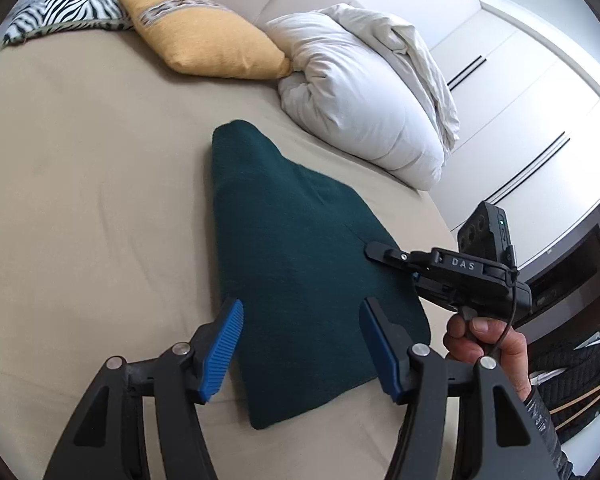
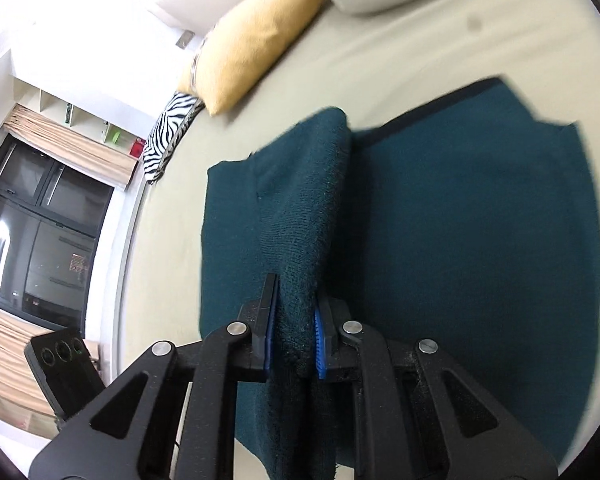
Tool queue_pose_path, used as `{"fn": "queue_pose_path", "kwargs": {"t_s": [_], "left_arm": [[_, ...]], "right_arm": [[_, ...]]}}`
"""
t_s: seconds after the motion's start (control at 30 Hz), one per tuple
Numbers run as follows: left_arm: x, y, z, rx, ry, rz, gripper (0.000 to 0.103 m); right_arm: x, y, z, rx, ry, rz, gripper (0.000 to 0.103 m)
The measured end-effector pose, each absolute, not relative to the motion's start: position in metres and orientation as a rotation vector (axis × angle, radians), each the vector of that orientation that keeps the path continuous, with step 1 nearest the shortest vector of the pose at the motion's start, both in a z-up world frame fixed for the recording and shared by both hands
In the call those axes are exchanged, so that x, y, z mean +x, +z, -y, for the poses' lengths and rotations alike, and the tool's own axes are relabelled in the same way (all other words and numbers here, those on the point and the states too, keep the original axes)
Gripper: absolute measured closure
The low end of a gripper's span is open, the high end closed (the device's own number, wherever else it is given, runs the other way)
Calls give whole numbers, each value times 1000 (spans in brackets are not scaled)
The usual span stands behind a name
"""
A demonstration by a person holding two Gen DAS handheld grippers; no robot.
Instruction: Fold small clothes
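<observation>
A dark green knit garment [image 1: 300, 248] lies on the beige bed [image 1: 80, 200]. My left gripper [image 1: 300, 320] is open and empty, hovering over the garment's near end. My right gripper [image 2: 296, 312] is shut on a raised fold of the same green garment [image 2: 480, 220] and lifts that part above the rest, which lies flat. In the left wrist view the right gripper [image 1: 374, 249] shows at the garment's right edge, held by a hand [image 1: 488, 344].
A yellow cushion [image 1: 204, 32], a zebra-print cushion [image 1: 64, 10] and a bundled white duvet [image 1: 364, 92] lie at the head of the bed. White wardrobe doors [image 1: 532, 120] stand to the right. A dark window [image 2: 40, 220] is beyond the bed's edge.
</observation>
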State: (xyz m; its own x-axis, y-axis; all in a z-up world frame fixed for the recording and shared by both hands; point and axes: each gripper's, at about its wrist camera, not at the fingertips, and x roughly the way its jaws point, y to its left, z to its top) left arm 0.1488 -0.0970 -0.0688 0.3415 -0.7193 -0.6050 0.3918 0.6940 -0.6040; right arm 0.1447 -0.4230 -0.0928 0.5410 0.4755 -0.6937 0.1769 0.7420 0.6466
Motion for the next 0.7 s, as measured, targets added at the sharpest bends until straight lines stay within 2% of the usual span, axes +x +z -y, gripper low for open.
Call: {"fn": "queue_pose_path", "kwargs": {"t_s": [0.17,0.47,0.6,0.7], "left_arm": [[150,-51,130,-306,-767,-949,39],[158,-43,195,-170,-791,-926,39],[167,-60,221,-93,-759,-949,39],[180,-87,233,-59,-722,-1005,39]], "right_arm": [[113,-79,470,752,151,-955,90],[53,-85,550,780,84,-932,90],[42,-97,557,799,74,-942,90],[36,-136,567,820,61,-965,90]]}}
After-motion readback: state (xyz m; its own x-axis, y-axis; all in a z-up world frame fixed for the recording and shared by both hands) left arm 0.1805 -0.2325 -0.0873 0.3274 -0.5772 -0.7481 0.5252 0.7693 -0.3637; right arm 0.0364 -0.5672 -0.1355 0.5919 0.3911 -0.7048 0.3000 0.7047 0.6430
